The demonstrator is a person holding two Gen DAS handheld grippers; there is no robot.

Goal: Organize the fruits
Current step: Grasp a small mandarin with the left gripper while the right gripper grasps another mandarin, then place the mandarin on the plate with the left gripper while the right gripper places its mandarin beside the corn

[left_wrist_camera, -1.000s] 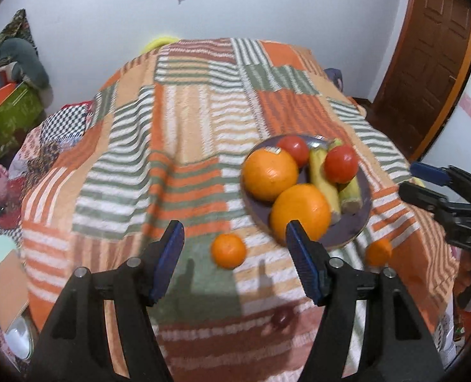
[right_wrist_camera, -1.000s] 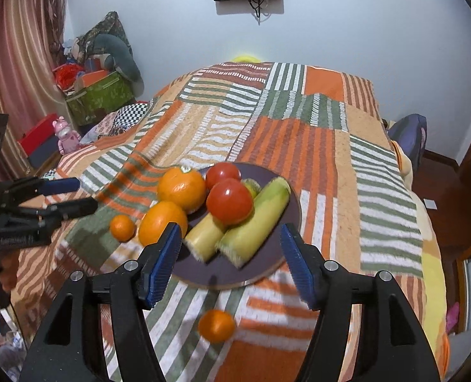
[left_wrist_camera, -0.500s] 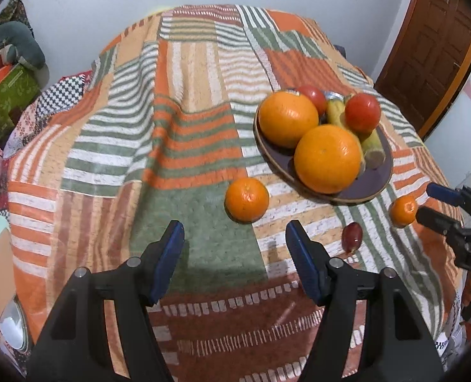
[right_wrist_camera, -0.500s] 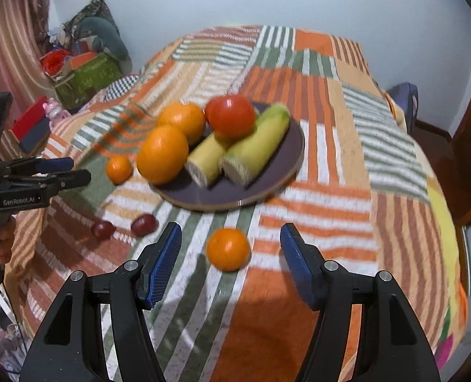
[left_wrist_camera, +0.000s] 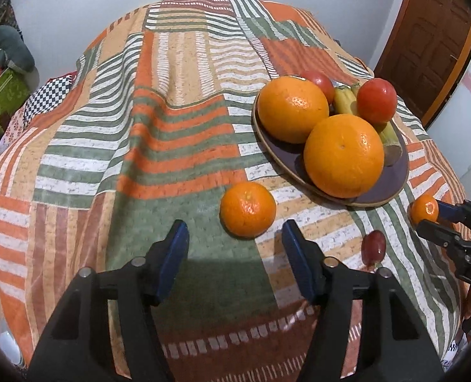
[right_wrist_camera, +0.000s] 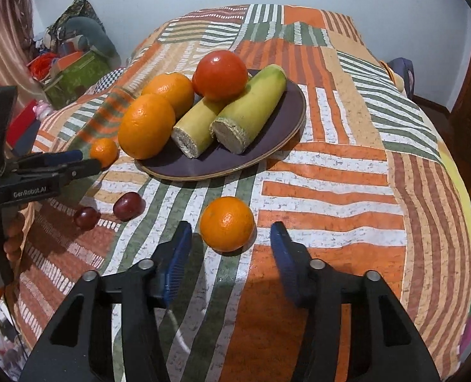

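A dark purple plate [left_wrist_camera: 397, 172] [right_wrist_camera: 276, 127] on the striped bedspread holds two big oranges [left_wrist_camera: 343, 156], two tomatoes [right_wrist_camera: 220, 74] and two cut yellow-green stalks [right_wrist_camera: 251, 108]. My left gripper [left_wrist_camera: 235, 242] is open, with a small mandarin [left_wrist_camera: 247, 209] just ahead of its tips. My right gripper [right_wrist_camera: 230, 238] is open, with a second mandarin [right_wrist_camera: 227, 228] lying between its fingertips on the bedspread. Two dark red grapes [right_wrist_camera: 127, 204] [right_wrist_camera: 86, 217] lie loose to the left of the right gripper; one also shows in the left wrist view [left_wrist_camera: 374, 247].
The bedspread [left_wrist_camera: 171, 127] slopes off at its near and side edges. A green box and soft toys [right_wrist_camera: 76, 73] stand by the wall at left. A wooden door [left_wrist_camera: 432, 38] is at right. Each gripper shows at the edge of the other's view [left_wrist_camera: 452, 226] [right_wrist_camera: 53, 165].
Both grippers have moved down and forward toward the bedspread. Each mandarin now looms larger and sits close to its gripper's open fingertips. The fruits have not moved.
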